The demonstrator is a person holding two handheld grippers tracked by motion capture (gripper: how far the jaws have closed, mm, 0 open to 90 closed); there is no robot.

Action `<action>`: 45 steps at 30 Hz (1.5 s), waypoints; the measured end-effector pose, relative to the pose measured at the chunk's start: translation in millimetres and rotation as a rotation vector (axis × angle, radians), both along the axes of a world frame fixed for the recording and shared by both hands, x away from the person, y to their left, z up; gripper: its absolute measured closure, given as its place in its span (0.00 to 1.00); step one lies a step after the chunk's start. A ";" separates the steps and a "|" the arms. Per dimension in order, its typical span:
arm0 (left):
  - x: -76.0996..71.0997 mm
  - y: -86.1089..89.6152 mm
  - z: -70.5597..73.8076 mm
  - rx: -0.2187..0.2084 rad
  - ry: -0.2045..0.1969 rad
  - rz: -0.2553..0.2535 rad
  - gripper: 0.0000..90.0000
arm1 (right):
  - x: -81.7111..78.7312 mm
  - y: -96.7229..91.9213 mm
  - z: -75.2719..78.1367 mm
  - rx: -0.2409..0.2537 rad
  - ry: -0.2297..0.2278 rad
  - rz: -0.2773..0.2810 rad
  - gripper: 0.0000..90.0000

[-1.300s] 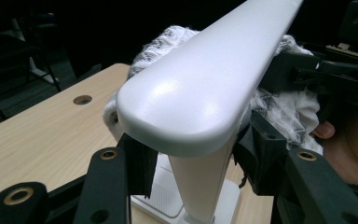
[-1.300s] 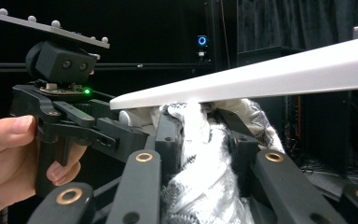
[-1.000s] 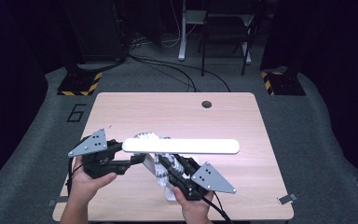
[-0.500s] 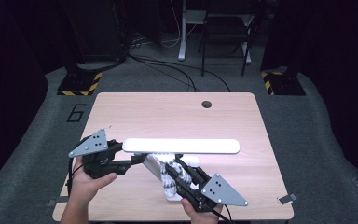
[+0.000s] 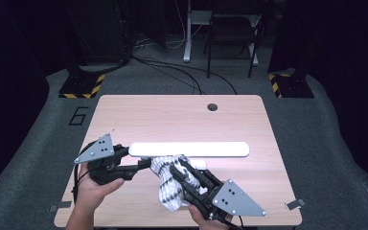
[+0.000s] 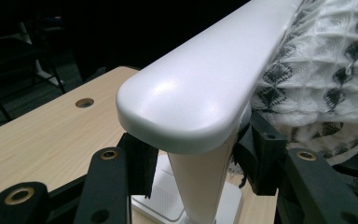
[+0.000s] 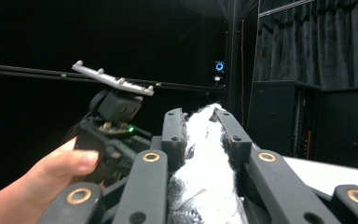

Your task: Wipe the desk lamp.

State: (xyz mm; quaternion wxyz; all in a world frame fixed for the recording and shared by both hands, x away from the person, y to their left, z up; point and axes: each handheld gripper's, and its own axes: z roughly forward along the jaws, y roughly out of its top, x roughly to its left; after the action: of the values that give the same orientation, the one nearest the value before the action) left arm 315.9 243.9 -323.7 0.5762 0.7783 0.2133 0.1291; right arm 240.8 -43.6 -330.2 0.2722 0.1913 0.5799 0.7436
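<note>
Left gripper point(image 5: 141, 164) sits at the table's left-front, same spot as a second ago, jaws part-way closed and clamped on the upright post of the white plastic T-shaped stand point(image 5: 189, 149). In the left gripper view the two black jaws press either side of the post just under the long rounded top bar point(image 6: 200, 88), with the stand's flat white base on the light wooden table point(image 5: 172, 117) below.

Right gripper point(image 5: 178, 167) differs: a second ago it was lower and closer in under the bar, now it is raised and angled up from the near edge, pulled slightly toward the person. Its jaws have just been closing, and they pinch the white knitted cloth with black diamond pattern point(image 5: 168, 184). In the right gripper view the cloth point(image 7: 205, 154) is bunched between both jaws, squeezed tight.

Cloth position: its upper end lies against the bar's underside near the left end, the rest hanging in a bundle in front of the stand, off the tabletop as far as the high view shows. Earlier it sat lower and more tucked behind the right gripper; now more of it is exposed and lifted. Stand has not shifted.
</note>
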 end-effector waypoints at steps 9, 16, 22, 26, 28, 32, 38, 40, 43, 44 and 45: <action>-0.5 -4.7 -0.5 0.001 -0.012 0.025 0.59 | 7.4 -3.1 7.9 -0.014 0.015 0.025 0.93; -0.5 -5.5 -0.6 -0.003 -0.014 0.030 0.59 | -1.4 -4.7 31.8 0.004 -0.060 0.037 0.94; -0.4 -5.1 -0.6 -0.002 -0.013 0.028 0.59 | -2.8 -5.9 64.1 0.041 -0.156 -0.002 0.93; -0.4 -5.2 -0.7 0.000 -0.015 0.027 0.59 | 3.8 -1.2 72.4 0.014 -0.176 -0.072 0.93; -0.5 -5.1 -0.7 0.000 -0.015 0.027 0.59 | 8.7 3.6 68.0 -0.009 -0.154 -0.083 0.93; -0.7 -5.3 -0.8 -0.003 -0.014 0.029 0.59 | 12.0 13.5 53.4 -0.057 -0.121 -0.115 0.93; -0.7 -5.3 -0.3 0.006 -0.023 0.029 0.59 | 21.9 26.9 34.6 -0.120 -0.019 -0.114 0.92; -0.8 -5.2 -0.3 0.006 -0.020 0.028 0.59 | 25.5 31.0 31.4 -0.146 0.001 -0.108 0.89; -0.8 -5.3 -0.4 0.005 -0.021 0.030 0.59 | 29.6 36.4 29.8 -0.171 0.031 -0.095 0.81; -0.9 -5.4 -0.5 0.004 -0.019 0.030 0.59 | 30.9 38.7 29.1 -0.185 0.042 -0.093 0.80; -0.9 -5.3 -0.5 0.004 -0.020 0.030 0.59 | 31.5 40.0 28.3 -0.186 0.042 -0.090 0.78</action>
State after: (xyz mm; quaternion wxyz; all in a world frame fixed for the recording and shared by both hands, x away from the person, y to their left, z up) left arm 315.0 238.6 -324.2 0.5748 0.7748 0.2192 0.1458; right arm 272.3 -3.6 -301.9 0.3098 0.2066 0.6430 0.6692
